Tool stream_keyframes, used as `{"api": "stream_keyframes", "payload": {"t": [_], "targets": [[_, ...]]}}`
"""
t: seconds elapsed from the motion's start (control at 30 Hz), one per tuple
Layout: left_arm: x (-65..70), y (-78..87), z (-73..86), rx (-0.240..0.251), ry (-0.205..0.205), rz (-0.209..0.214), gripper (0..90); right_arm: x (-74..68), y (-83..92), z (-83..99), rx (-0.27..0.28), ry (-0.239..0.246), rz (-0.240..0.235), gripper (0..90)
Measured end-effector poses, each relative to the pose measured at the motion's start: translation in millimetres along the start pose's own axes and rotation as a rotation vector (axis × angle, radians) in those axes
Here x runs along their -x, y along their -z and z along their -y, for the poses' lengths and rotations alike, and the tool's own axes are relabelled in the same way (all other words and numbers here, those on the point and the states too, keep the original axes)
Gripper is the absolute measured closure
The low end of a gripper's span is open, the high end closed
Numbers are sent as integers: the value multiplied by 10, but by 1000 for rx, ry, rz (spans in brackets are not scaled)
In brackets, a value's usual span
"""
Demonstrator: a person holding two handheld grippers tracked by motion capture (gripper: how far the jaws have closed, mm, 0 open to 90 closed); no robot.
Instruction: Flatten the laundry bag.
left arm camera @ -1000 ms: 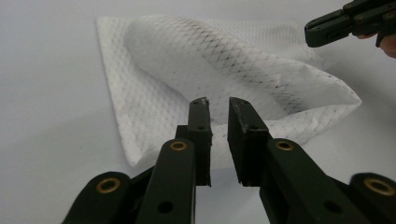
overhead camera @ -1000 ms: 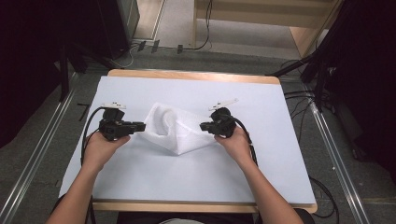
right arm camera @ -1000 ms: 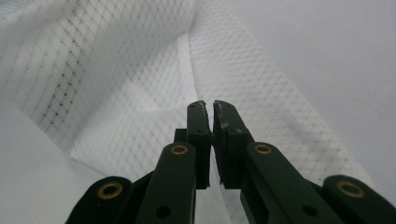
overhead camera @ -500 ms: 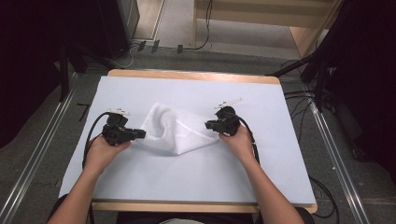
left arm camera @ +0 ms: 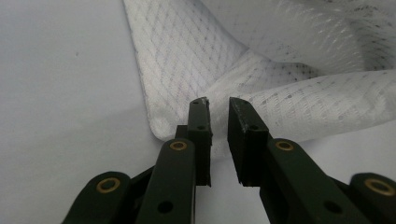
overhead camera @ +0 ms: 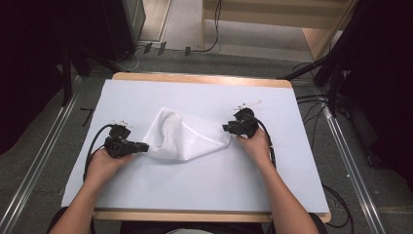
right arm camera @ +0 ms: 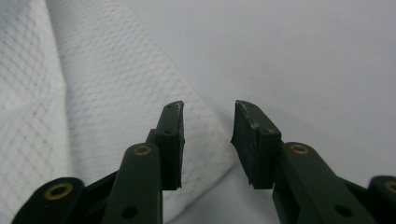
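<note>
A: While spread on white table (overhead camera: 292, 185), white mesh cloth (overhead camera: 182, 139) sits mid-sheet, bunched, folded edge running toward 4 o'clock.

B: Left gripper (overhead camera: 142, 146)?

A: At cloth's 8 o'clock corner. Jaws narrowly apart, corner fabric between them; cannot tell whether pads press it.

B: Right gripper (overhead camera: 226, 128)?

A: At 3 o'clock corner. Jaws just been opening, now well apart, cloth corner under the gap, nothing pinched.

B: Handling?

A: Likely light, limp, drapes and wrinkles. Best gripped at corners or hem, both layers together.
</note>
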State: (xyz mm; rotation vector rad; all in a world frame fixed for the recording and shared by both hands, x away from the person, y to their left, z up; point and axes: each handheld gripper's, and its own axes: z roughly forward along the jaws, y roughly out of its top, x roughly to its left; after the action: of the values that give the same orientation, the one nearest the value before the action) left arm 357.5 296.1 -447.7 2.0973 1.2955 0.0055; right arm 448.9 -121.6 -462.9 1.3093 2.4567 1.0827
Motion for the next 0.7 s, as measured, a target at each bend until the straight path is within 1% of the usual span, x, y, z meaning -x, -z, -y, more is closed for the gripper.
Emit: {"api": "stream_keyframes", "payload": {"t": [0.07,0.13,0.2,0.23,0.3,0.33,0.37,0.4,0.5,0.53,0.6,0.63,0.7], "targets": [[-4,-6,2,-6,-3,0,794,43,-5,13,-4,-9,8,632],[-3,-8,2,-2,1,0,793,71,-19,31,-13,-17,4,631],[-4,-10,2,-1,2,1,793,68,-18,34,-12,-22,3,631],[-5,-11,2,-1,2,1,793,61,-17,31,-16,-16,7,642],[-4,-12,2,1,4,1,793,31,-21,33,-22,5,19,702],[-4,-10,1,1,3,0,792,13,-23,34,-25,16,33,764],[-6,-9,0,3,4,3,793,1,-23,33,-31,26,41,806],[-6,-8,0,3,5,2,792,1,-22,29,-43,18,17,871],[-4,-3,-3,7,6,0,789,15,-20,17,-51,4,10,885],[-5,0,-5,10,5,0,786,25,-20,14,-50,7,14,886],[-5,23,-14,28,6,-3,783,39,-18,11,-48,7,19,886],[-7,47,-20,51,12,0,779,83,-6,8,-41,-2,34,885],[-5,65,-28,59,14,1,778,105,-1,9,-40,-3,37,885]]}}
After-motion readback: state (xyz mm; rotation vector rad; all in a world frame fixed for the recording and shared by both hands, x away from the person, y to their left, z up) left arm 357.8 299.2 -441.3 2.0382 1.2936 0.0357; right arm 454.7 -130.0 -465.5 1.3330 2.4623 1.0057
